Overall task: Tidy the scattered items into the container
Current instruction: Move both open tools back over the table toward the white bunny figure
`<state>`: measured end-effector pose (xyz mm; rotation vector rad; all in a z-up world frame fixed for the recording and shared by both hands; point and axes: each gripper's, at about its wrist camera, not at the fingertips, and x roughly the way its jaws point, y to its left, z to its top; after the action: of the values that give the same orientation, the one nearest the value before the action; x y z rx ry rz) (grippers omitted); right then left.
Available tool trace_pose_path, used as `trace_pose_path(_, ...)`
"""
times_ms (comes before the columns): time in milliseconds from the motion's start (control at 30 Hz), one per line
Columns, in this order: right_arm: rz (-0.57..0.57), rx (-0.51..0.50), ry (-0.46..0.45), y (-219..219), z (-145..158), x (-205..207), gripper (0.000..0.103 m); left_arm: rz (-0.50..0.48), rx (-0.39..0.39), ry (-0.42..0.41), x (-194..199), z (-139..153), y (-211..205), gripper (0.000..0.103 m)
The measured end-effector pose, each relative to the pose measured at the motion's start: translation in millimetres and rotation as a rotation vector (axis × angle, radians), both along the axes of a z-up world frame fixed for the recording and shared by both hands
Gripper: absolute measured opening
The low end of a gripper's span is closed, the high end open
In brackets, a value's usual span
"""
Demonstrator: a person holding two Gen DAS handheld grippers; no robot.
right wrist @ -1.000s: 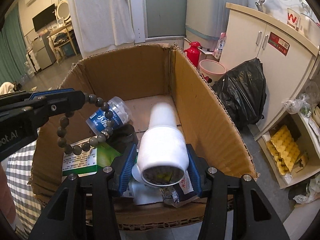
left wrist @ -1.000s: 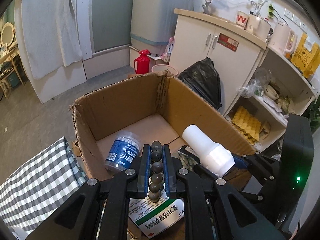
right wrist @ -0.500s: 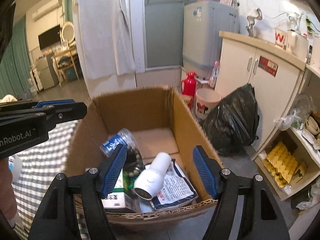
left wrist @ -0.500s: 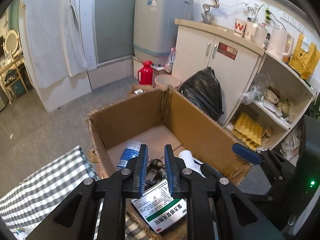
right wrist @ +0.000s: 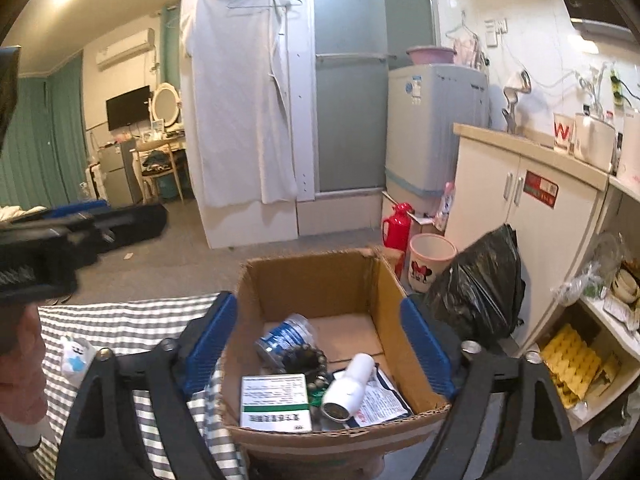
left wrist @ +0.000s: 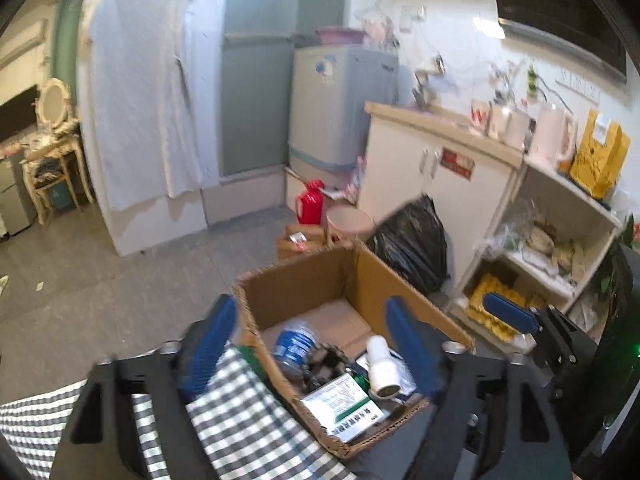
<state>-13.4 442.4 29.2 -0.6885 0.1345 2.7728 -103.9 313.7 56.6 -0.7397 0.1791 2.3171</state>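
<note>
An open cardboard box (right wrist: 316,280) (left wrist: 304,276) stands at the edge of a checked tablecloth. Inside lie a white bottle (right wrist: 348,386) (left wrist: 382,368), a blue-labelled jar (right wrist: 282,338) (left wrist: 294,346), a dark bead bracelet (right wrist: 306,362) (left wrist: 324,360), a green-and-white medicine carton (right wrist: 276,402) (left wrist: 344,406) and a printed pouch (right wrist: 380,400). My left gripper (left wrist: 312,344) is open and empty, held high above the box. My right gripper (right wrist: 320,344) is open and empty, also above the box. The left gripper shows at the left of the right wrist view (right wrist: 80,224).
The checked tablecloth (right wrist: 132,328) (left wrist: 240,412) lies left of the box, with a small white and blue item (right wrist: 76,356) on it. A black rubbish bag (right wrist: 480,284), a white bin (right wrist: 430,262), a red flask (right wrist: 398,226), a cabinet (right wrist: 520,200) and shelves (right wrist: 592,340) stand right of the box.
Both grippers let go of their loads and rose away from the box. The bracelet and the white bottle now lie in the box. The left jaws opened wide.
</note>
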Motion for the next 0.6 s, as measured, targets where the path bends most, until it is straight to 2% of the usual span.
trace_pose_path(33, 0.000, 0.004, 0.010, -4, 3, 1, 0.093, 0.026, 0.019, 0.030, 3, 7, -10, 0.098)
trace_pose_path(100, 0.006, 0.008, 0.025, -9, 6, 1, 0.096, 0.066, 0.042, 0.078, 8, 17, -23, 0.103)
trace_pose_path(200, 0.026, 0.014, 0.038, -18, 11, 0, 0.102, 0.115, 0.056, 0.127, 13, 29, -45, 0.103)
trace_pose_path(367, 0.059, 0.040, 0.035, -38, 13, -5, 0.103, 0.185, 0.086, 0.177, 18, 42, -84, 0.103)
trace_pose_path(500, 0.089, 0.042, 0.035, -54, 14, -9, 0.103, 0.252, 0.120, 0.257, 29, 47, -114, 0.103)
trace_pose_path(600, 0.114, 0.039, 0.039, -65, 14, -11, 0.103, 0.296, 0.117, 0.270, 34, 47, -135, 0.103)
